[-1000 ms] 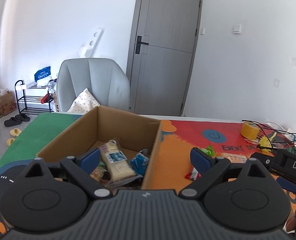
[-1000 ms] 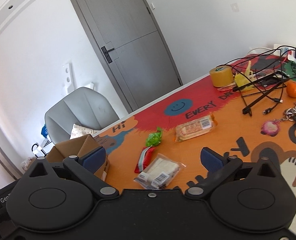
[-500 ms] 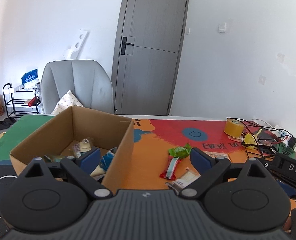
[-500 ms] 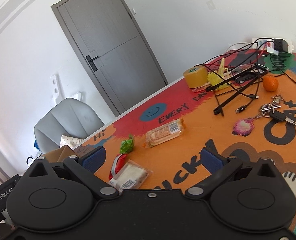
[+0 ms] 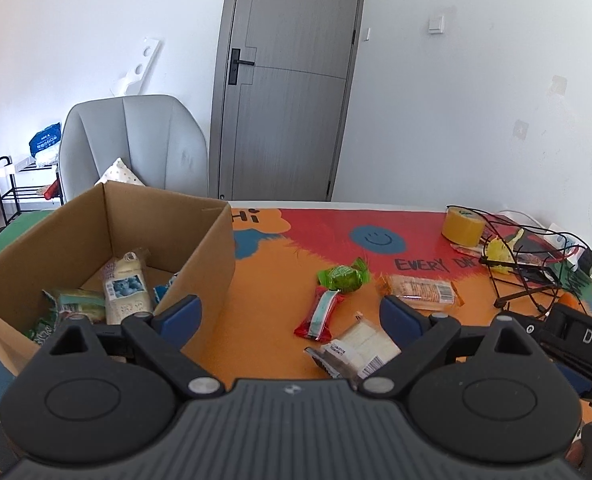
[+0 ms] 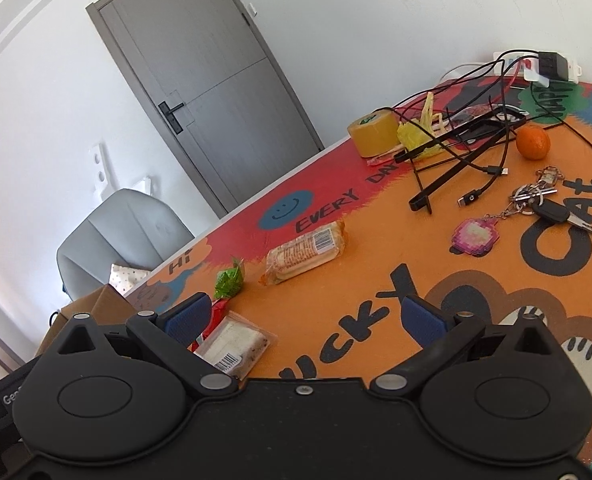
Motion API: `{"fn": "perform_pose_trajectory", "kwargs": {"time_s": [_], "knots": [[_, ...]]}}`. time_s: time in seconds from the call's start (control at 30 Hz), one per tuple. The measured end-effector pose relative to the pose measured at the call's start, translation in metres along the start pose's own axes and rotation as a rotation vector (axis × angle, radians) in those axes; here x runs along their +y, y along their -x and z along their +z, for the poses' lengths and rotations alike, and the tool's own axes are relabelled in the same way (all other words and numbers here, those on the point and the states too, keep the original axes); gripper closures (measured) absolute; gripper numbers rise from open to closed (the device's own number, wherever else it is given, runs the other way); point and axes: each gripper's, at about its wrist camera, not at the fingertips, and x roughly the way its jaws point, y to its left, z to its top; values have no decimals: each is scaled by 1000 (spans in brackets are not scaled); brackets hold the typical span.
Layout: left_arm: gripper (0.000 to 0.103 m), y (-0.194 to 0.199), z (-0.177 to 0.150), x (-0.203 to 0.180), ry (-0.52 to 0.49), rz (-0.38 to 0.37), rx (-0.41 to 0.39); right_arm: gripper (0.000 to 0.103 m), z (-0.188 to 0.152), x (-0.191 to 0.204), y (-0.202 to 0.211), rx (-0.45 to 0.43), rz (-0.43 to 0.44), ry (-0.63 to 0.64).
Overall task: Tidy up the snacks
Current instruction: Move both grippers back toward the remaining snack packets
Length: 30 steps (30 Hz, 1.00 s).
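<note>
An open cardboard box point(image 5: 212, 256) stands at the left of the table with several snack packets point(image 5: 126, 288) inside. Loose on the orange mat lie a green wrapped snack point(image 5: 343, 276), a red bar point(image 5: 319, 312), a clear-wrapped white snack point(image 5: 355, 350) and a wrapped biscuit pack point(image 5: 419, 290). My left gripper point(image 5: 290, 314) is open and empty, above the mat just right of the box. My right gripper point(image 6: 303, 320) is open and empty, with the white snack point(image 6: 234, 344) by its left finger and the biscuit pack point(image 6: 305, 250) and green snack point(image 6: 228, 280) beyond.
A yellow tape roll point(image 6: 373, 134), tangled black cables point(image 6: 455, 148), an orange point(image 6: 533, 142), keys with a pink fob point(image 6: 531, 208) and a power strip point(image 6: 535, 66) crowd the right side. A grey chair point(image 5: 136, 144) and a door point(image 5: 288, 80) stand behind the table.
My left gripper has swung right from over the box toward the loose snacks. My right gripper has shifted right too, bringing the keys and orange into view. Both stay open.
</note>
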Motion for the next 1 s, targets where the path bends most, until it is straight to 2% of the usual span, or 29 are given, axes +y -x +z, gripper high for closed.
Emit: {"fn": "perform_pose_trajectory", "kwargs": {"time_s": [0.07,0.13,0.2,0.43,0.5,0.6,0.67,0.77,1.0], "knots": [[13,-4,-1,1,4,0,1,1,-2,3,-5,11,9,9],[26,-9,-2,3,15,-14,10,4,-4,7,-10,24,21,14],[32,-13,-3,3,5,-9,15,8,-5,11,-15,42,38,16],[35,-22,-2,9,1,16,-2,13,-12,24,-33,93,56,24],[39,-19,1,14,37,0,4,13,-13,26,-37,99,51,29],[39,-9,3,13,51,-30,-36,13,-12,27,-43,107,37,22],[39,-15,3,11,52,-74,-7,15,-12,27,-45,109,35,21],[45,-28,-1,12,76,-92,42,21,-12,32,-50,121,23,34],[64,-47,-4,24,109,-84,96,22,-13,45,-65,158,18,52]]}}
